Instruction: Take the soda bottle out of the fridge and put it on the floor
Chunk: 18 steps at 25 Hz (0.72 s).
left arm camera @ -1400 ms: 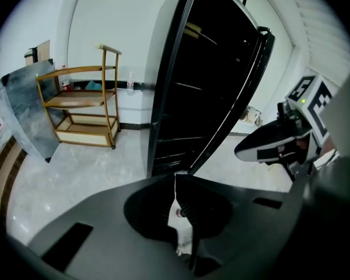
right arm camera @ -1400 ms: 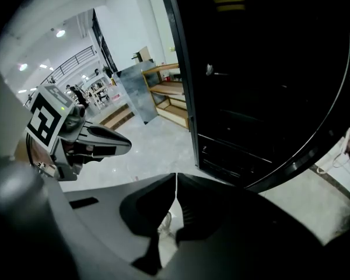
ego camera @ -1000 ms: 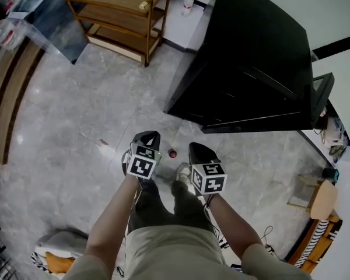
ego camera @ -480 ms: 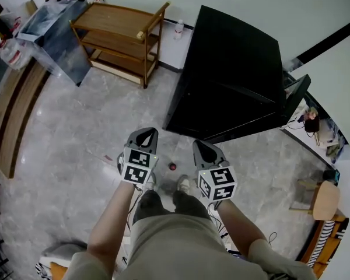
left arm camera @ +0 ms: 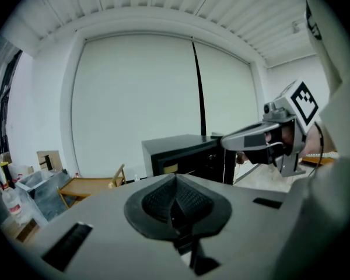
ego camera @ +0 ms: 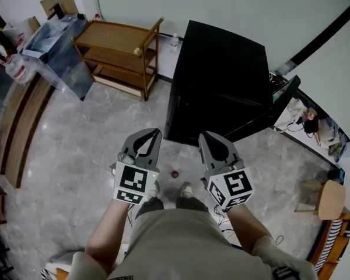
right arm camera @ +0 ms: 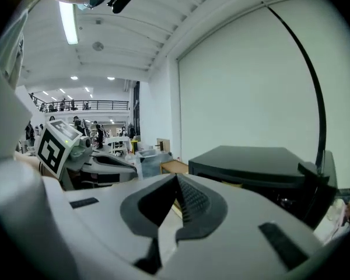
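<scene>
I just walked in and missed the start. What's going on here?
A person stands facing a black fridge, which looks open, and holds a tool in each hand. The left tool and right tool are both shut and empty, held out side by side. What looks like the soda bottle, with only its red cap clear from above, stands on the floor just ahead of the person.

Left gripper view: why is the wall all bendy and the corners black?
Left gripper view: a wide-angle lens bows the wall and darkens the corners; right gripper view: same bending, plus a glaring ceiling lamp; head view: the floor curves too.
</scene>
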Tool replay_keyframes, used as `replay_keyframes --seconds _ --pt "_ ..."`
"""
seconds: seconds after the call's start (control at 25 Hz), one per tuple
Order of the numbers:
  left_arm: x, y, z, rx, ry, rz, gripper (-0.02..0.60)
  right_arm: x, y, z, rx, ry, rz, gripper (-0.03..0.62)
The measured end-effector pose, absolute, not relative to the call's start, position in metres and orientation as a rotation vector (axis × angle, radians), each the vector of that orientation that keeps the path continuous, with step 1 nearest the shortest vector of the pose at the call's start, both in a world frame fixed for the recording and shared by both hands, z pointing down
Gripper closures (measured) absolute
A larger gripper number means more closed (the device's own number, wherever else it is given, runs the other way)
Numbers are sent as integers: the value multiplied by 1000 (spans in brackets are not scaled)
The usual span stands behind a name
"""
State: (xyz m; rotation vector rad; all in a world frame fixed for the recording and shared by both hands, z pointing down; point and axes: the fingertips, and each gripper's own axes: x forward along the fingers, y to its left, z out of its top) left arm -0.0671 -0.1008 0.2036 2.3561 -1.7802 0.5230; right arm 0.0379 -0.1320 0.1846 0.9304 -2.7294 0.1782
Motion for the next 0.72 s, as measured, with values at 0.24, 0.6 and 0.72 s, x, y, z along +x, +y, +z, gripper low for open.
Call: replay_keyframes --seconds 0.24,0.6,0.72 --pt "-43 -100 127 2495 -1842 424 574 54 -128 125 936 -2822 62 597" --pt "-24 -90 43 2586 -1945 278 574 91 -118 46 999 -2916 -122 597" --pt "-18 -84 27 2609 -1975 270 574 107 -116 27 1040 -2928 -180 597"
